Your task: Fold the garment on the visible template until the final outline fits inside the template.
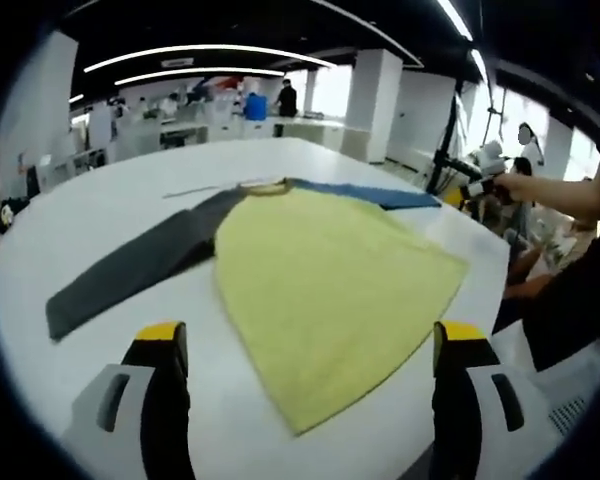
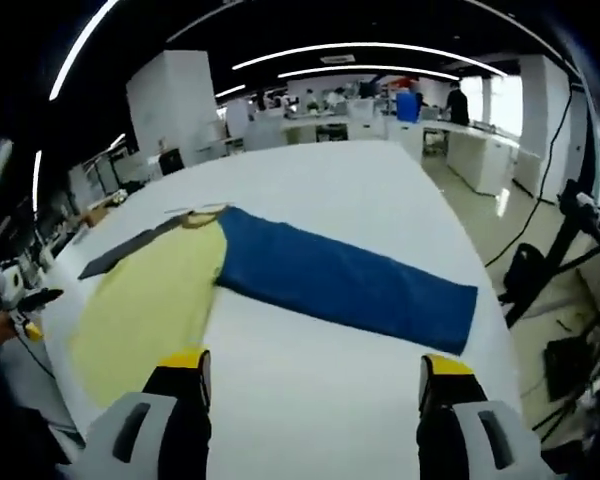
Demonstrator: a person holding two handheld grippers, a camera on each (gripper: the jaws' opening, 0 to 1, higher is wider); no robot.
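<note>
The shirt (image 1: 330,290) lies flat on my white worktop (image 1: 110,210), sleeves spread out. Both my hand-held grippers, left (image 1: 310,365) and right (image 2: 310,385), are wide apart, holding nothing. No fold started. Next, I should grab the blue sleeve (image 2: 350,285).

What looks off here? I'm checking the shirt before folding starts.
The shirt has mismatched sleeves: a dark grey sleeve on one side, a blue sleeve on the other. Both are spread flat on the white table. Nothing is torn or spilled. I can't make out a template outline.
</note>
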